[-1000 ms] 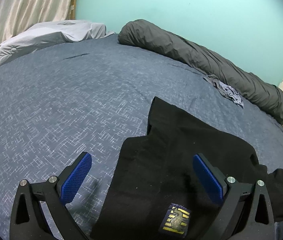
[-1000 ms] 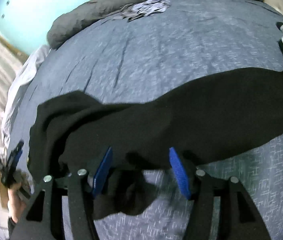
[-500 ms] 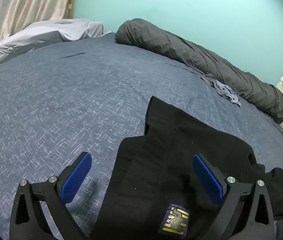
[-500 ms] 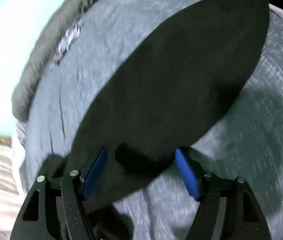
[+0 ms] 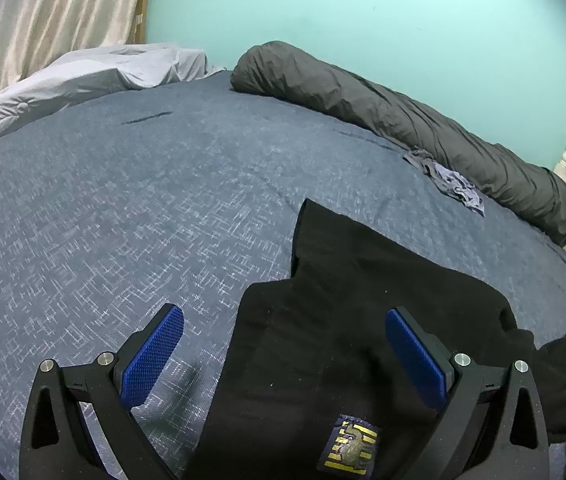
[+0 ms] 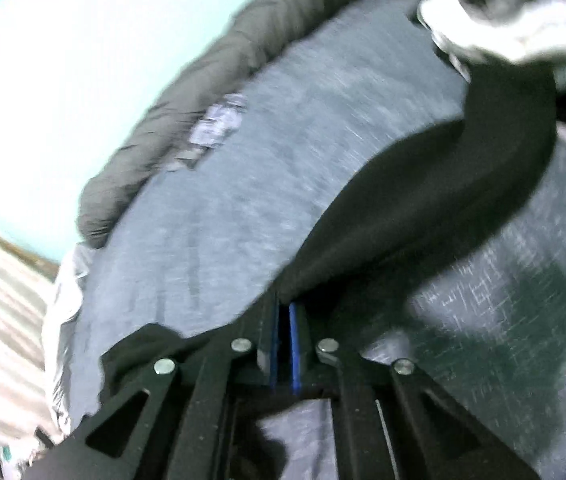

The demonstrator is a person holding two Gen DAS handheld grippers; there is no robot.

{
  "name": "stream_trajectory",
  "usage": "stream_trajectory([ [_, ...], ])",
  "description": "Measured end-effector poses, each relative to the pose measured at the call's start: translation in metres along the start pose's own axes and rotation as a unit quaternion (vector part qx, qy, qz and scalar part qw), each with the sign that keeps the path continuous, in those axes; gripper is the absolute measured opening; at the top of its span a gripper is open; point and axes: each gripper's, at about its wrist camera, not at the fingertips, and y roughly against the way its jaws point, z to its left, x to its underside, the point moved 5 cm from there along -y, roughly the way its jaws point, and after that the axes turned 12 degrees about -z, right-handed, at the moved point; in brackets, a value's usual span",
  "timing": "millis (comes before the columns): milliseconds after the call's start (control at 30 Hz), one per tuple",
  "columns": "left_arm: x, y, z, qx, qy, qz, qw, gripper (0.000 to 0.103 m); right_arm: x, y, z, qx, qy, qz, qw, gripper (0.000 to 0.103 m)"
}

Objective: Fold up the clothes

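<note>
Right gripper (image 6: 284, 312) pinching black garment (image 6: 435, 196), left gripper (image 5: 283, 340) spread wide above it, touching nothing

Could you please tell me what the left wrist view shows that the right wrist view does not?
Only the left wrist view shows the open left gripper over the black garment and its yellow-striped patch. Only the right wrist view shows the right gripper shut on a stretch of that garment. Both show the blue bedspread and the rolled gray duvet.
</note>
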Motion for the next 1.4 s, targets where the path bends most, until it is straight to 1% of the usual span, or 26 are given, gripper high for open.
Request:
stream_trajectory([
  [67,-0.001,0.006,-0.001,0.004,-0.007,-0.007,0.9999,0.103,-0.005,0.022,0.018,-0.022,0.019,-0.006,1.000,0.004],
  [167,0.000,0.014,0.000,0.007,-0.010,-0.005,0.9999,0.103,-0.006,0.058,0.044,-0.051,0.037,-0.009,0.998,0.004],
  [367,-0.002,0.037,0.008,0.003,-0.011,-0.027,0.9996,0.103,0.021,0.106,0.065,-0.087,0.053,0.007,0.995,0.004],
  [433,-0.002,0.045,0.013,0.004,-0.009,-0.031,0.9995,0.103,0.042,0.111,0.063,-0.082,0.066,0.023,0.994,0.004],
  [633,-0.003,0.059,0.024,-0.001,-0.017,-0.043,0.9989,0.103,0.111,0.123,0.031,-0.075,0.069,0.065,0.993,0.004],
  [667,-0.002,0.061,0.025,-0.001,-0.021,-0.045,0.9988,0.103,0.120,0.125,0.027,-0.070,0.072,0.074,0.992,0.004],
  [733,0.000,0.062,0.027,-0.003,-0.025,-0.044,0.9987,0.103,0.144,0.119,0.017,-0.046,0.087,0.107,0.989,0.004],
  [833,0.004,0.062,0.030,-0.003,-0.027,-0.040,0.9988,0.103,0.162,0.112,0.011,-0.030,0.106,0.136,0.985,0.006],
  [867,0.005,0.062,0.031,-0.003,-0.027,-0.039,0.9989,0.103,0.158,0.115,0.012,-0.022,0.107,0.131,0.985,0.006],
  [900,0.006,0.062,0.030,-0.002,-0.030,-0.038,0.9988,0.103,0.155,0.118,0.013,-0.015,0.108,0.124,0.986,0.011],
  [933,0.007,0.062,0.030,-0.002,-0.033,-0.037,0.9988,0.103,0.151,0.122,0.014,-0.007,0.109,0.118,0.987,0.020],
  [967,0.008,0.062,0.030,-0.001,-0.035,-0.036,0.9988,0.103,0.148,0.125,0.015,0.000,0.109,0.112,0.988,0.023],
  [1000,0.008,0.061,0.029,0.001,-0.037,-0.035,0.9987,0.103,0.144,0.128,0.016,0.008,0.110,0.106,0.988,0.024],
  [1067,0.009,0.061,0.028,0.002,-0.040,-0.034,0.9986,0.103,0.127,0.140,0.029,0.011,0.128,0.073,0.989,0.025],
  [1100,0.009,0.061,0.026,0.004,-0.042,-0.034,0.9986,0.103,0.119,0.143,0.035,0.012,0.135,0.059,0.989,0.031],
  [1133,0.009,0.060,0.024,0.005,-0.043,-0.034,0.9985,0.103,0.111,0.146,0.041,0.013,0.142,0.045,0.989,0.041],
  [1167,0.009,0.060,0.022,0.007,-0.045,-0.033,0.9984,0.103,0.107,0.144,0.047,0.008,0.143,0.041,0.989,0.045],
  [1200,0.009,0.060,0.020,0.009,-0.046,-0.033,0.9983,0.103,0.108,0.132,0.053,0.004,0.144,0.052,0.988,0.051],
  [1267,0.008,0.060,0.017,0.012,-0.051,-0.034,0.9981,0.103,0.110,0.107,0.065,-0.006,0.144,0.076,0.987,0.058],
  [1300,0.008,0.060,0.015,0.013,-0.053,-0.036,0.9978,0.103,0.112,0.095,0.071,-0.010,0.144,0.087,0.986,0.058],
  [1400,0.008,0.061,0.011,0.017,-0.058,-0.037,0.9975,0.103,0.133,0.059,0.090,-0.013,0.146,0.120,0.982,0.058],
])
